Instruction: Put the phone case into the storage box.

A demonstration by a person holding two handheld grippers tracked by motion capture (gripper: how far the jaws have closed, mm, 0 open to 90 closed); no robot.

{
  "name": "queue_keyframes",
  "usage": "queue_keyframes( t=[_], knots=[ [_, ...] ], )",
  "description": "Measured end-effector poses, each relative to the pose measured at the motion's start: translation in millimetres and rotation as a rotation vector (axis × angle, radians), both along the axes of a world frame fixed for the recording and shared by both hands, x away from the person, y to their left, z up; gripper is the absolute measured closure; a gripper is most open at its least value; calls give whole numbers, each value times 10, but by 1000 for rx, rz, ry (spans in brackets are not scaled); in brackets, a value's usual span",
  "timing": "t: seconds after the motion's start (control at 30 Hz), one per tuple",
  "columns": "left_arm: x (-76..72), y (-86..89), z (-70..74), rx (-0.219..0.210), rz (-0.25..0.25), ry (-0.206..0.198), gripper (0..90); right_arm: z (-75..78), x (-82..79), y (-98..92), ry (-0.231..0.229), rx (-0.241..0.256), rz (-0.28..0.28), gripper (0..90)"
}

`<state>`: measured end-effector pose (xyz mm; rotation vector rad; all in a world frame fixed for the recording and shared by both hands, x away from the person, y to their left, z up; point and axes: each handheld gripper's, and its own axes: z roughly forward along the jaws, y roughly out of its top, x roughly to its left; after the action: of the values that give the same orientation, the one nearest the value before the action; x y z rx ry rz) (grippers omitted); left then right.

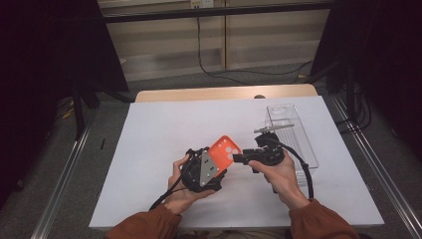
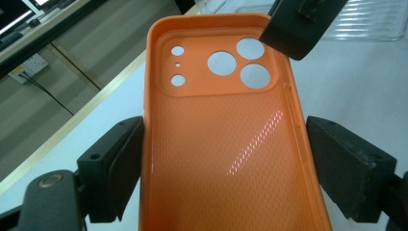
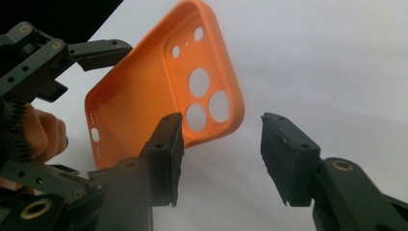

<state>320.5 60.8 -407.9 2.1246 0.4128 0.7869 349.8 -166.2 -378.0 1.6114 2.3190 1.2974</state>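
Note:
An orange phone case (image 1: 225, 151) with round camera holes is held off the table, tilted, inner side up. My left gripper (image 1: 213, 165) is shut on its long sides; in the left gripper view the two jaws press the case (image 2: 216, 134) from both edges. My right gripper (image 1: 240, 158) is open at the case's camera end. In the right gripper view its jaws (image 3: 221, 154) stand apart, the left one just in front of the case's corner (image 3: 211, 110). One right jaw tip (image 2: 293, 29) overlaps that corner in the left gripper view.
A white sheet (image 1: 164, 134) covers the table. A clear plastic tray (image 1: 298, 130) lies at the right, just beyond my right gripper. The table's wooden far edge (image 1: 224, 93) and a floor with cables (image 1: 209, 69) lie beyond. Cables trail from both grippers.

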Motion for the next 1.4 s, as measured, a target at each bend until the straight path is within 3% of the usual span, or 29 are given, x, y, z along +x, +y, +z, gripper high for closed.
queue_keyframes(
  t=[0.27, 0.5, 0.93, 1.17, 1.4],
  knots=[
    [5, -5, -15, 10, 5, -5, 164, -23, 53, 33, 72, 43, -8, 602],
    [-1, -8, -14, 2, 6, -10, 164, -37, 88, 39, 76, 66, -23, 637],
    [13, -17, -44, 11, 17, -20, 163, -57, 129, -10, 131, 144, -44, 727],
    [14, -15, -64, 24, 36, -38, 160, -23, 99, -8, 126, 168, -54, 776],
    [41, 4, -50, -10, 51, -21, 157, 27, 78, 18, 113, 206, -73, 801]
  ],
)
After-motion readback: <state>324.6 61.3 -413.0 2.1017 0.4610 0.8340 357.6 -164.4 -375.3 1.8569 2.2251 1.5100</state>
